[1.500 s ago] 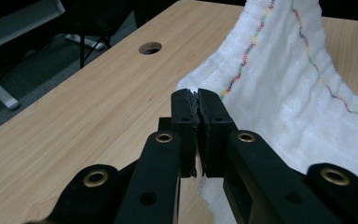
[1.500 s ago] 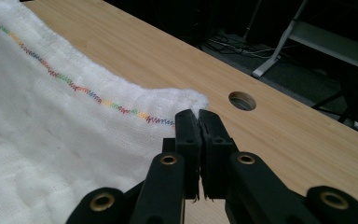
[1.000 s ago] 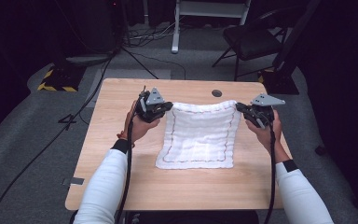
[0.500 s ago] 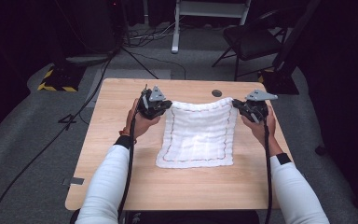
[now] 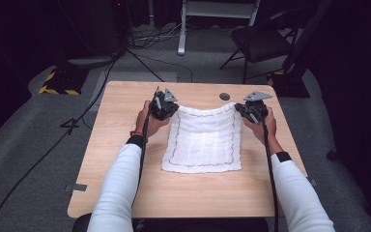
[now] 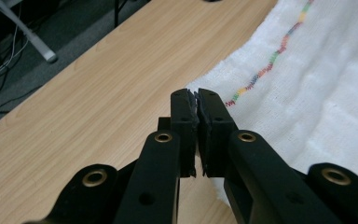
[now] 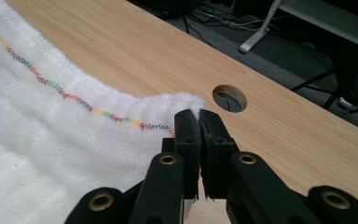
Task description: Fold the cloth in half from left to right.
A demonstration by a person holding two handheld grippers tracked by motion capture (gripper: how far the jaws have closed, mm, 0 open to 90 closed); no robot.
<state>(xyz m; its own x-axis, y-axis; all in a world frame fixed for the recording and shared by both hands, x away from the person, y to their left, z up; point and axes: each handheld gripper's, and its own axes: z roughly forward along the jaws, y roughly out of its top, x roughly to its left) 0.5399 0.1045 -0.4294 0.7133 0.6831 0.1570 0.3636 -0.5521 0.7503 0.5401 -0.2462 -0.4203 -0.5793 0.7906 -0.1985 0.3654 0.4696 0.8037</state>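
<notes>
1. From the high view, your left gripper (image 5: pixel 166 107) and your right gripper (image 5: pixel 249 112) each pinch one far corner of the white cloth (image 5: pixel 204 142). The far edge of the cloth sags between the two grippers, lifted at both corners, while the near part lies flat on the wooden table (image 5: pixel 125 125) between your forearms. A round hole (image 5: pixel 224 96) in the table sits just beyond the cloth's far edge, nearer your right gripper than your left. Beyond the table stands a dark chair (image 5: pixel 261 41) on the grey floor.

2. From the left gripper view, your left gripper (image 6: pixel 196 97) has its fingers (image 6: pixel 184 116) pressed together with a corner of the cloth (image 6: pixel 317 88) clamped between their tips. The cloth spreads away to the right of the fingers, and a line of coloured stitching (image 6: pixel 265 67) runs off from just beside the right fingertip. Bare table (image 6: pixel 98 98) lies to the left of the fingers.

3. From the right gripper view, your right gripper (image 7: pixel 198 115) is likewise closed tight on a corner of the cloth (image 7: pixel 51 135), whose tip peeks out just above the fingers (image 7: pixel 186 133). The cloth stretches to the left of the fingers, with the coloured stitching (image 7: pixel 74 99) leading right up to the left fingertip. The hole (image 7: pixel 229 98) in the table (image 7: pixel 284 130) lies just beyond the fingertips, slightly to their right.
</notes>
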